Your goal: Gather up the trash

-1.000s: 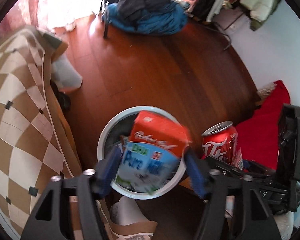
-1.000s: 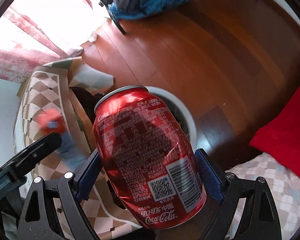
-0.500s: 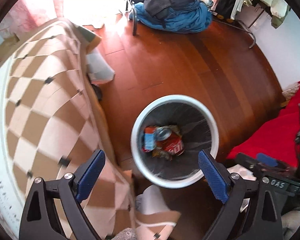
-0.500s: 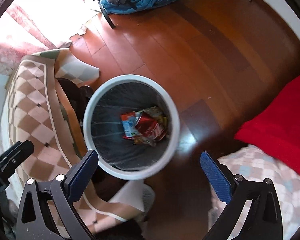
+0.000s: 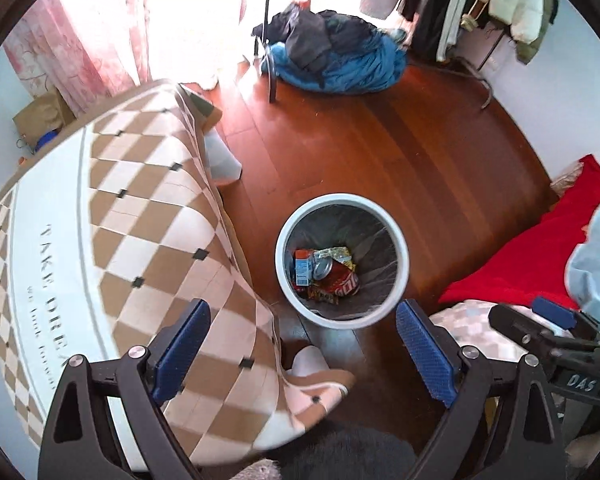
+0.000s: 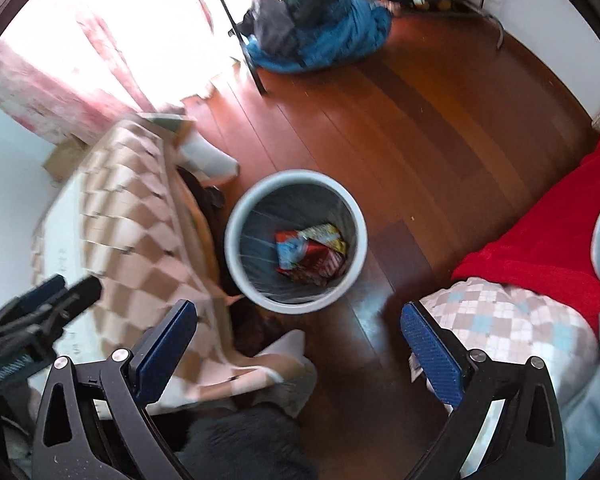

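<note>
Both tongs hang above the wooden floor (image 5: 380,148) with their blue-padded jaws spread wide and nothing between them. The left tongs (image 5: 300,352) look down at the white-rimmed waste bin (image 5: 342,322), which stands on the floor just beside the draped edge of a brown-and-cream checkered blanket (image 5: 140,216). At the bottom of the bin's dark liner lies the trash — a red Coca-Cola can (image 5: 340,280) on its side, a milk carton (image 5: 302,266) with a red top and blue label to its left, and crinkled snack wrappers (image 5: 338,254) around them.

The right tongs (image 6: 298,342) see the same bin (image 6: 296,306) from the other side, slightly blurred; the can (image 6: 320,262) and carton (image 6: 290,252) show as a red-and-blue heap against the liner. In the left wrist view the right tongs appear at the lower right edge, over a pale checkered cushion (image 5: 468,320) next to a red blanket (image 5: 540,256). Farther back on the floor sits a heap of blue and dark clothing (image 5: 332,60), near a pink curtain (image 5: 84,48).
</note>
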Available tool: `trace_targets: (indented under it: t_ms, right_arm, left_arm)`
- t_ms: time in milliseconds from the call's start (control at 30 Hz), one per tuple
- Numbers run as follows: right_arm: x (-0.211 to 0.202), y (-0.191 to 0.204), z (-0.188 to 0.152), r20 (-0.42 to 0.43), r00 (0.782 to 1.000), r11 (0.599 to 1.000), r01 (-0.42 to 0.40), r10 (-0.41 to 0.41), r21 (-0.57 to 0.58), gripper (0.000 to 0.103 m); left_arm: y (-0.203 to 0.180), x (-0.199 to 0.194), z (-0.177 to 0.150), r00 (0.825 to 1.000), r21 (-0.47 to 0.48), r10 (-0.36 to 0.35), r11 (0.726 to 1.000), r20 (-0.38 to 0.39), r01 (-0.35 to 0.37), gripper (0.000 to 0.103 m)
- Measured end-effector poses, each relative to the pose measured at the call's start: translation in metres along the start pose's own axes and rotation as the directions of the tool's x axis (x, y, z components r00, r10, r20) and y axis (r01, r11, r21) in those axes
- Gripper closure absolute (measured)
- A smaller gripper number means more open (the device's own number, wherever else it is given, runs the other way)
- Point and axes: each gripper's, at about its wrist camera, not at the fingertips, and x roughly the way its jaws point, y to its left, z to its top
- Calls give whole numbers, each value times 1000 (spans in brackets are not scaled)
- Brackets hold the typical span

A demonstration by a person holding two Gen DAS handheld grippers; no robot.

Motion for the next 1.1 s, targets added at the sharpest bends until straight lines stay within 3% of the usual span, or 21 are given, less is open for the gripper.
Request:
trace_targets:
  t_ms: [167,433,800,1100]
  right_arm:
    - [-72,20,-14,76,996,998,-51,52,-23,0]
    - [-148,47,-39,95,984,988,-147,152,-58,0]
    - [-194,64,-60,61,959,960,-271,275,-76,0]
    - [-200,65,-66,28,957,954,-286,289,-92,0]
  left_arm:
    - [4,-62,-11,998,5,-42,999,45,42,8]
    - [11,-142,-25,988,30,-115,993,104,112,8]
    - [20,-205,-43,972,63,-205,978,114,199,8]
    - [22,-215,-49,967,65,-229,973,110,223,8]
